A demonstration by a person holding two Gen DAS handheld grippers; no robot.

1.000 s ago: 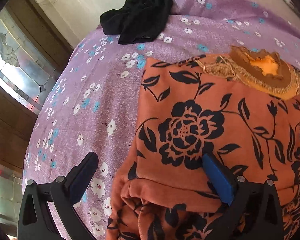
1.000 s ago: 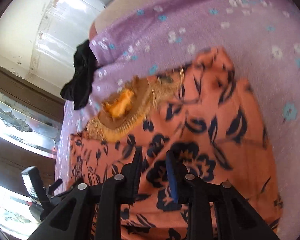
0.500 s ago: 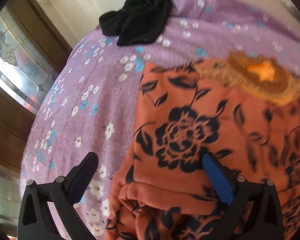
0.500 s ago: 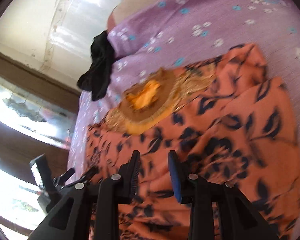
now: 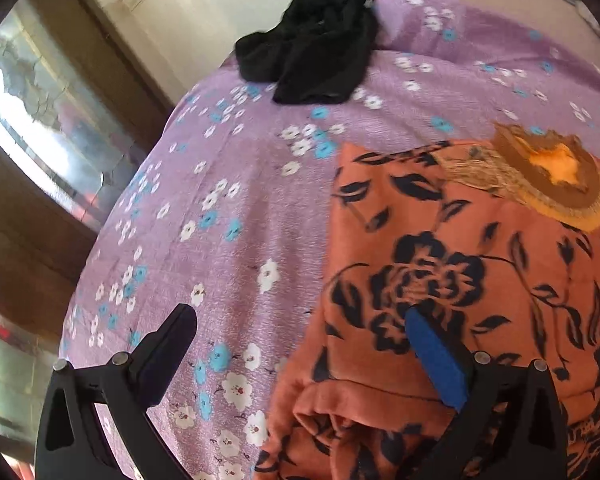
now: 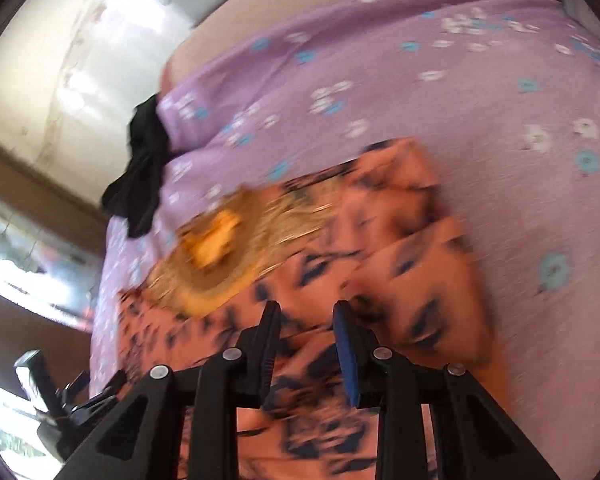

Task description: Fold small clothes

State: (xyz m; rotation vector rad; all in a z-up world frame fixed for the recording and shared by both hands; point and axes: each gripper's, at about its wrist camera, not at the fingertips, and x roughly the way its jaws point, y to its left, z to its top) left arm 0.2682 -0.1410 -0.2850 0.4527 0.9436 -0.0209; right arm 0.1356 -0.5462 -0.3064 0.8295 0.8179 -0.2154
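An orange top [image 5: 480,280] with a black flower print is lying flat on a purple flowered bedsheet [image 5: 240,208]. Its gold-trimmed neckline [image 5: 556,176] is pointing toward the far side of the bed, so the long axis is running from the neckline back toward the two grippers. In the left wrist view the top's left edge is running nearly straight away from the camera, and the near corner is bunching into soft folds just below the gripper. In the right wrist view, which is blurred, the top [image 6: 400,280] is showing a folded flap along its right side, and its far right corner is sitting near the neckline [image 6: 220,248].

The left gripper [image 5: 300,344] is standing wide open, holding nothing; its left finger is hanging over bare sheet and its blue-padded right finger [image 5: 436,360] is over the cloth, straddling the top's left edge. The right gripper [image 6: 306,340] is standing narrowly open over the middle of the top; I cannot tell whether any cloth is pinched between the pads.

A crumpled black garment [image 5: 312,48] is lying well apart at the far edge of the bed, near the wall. Bare sheet is stretching wide to the left of the top, beyond it toward the black garment, and to its right [image 6: 520,152].
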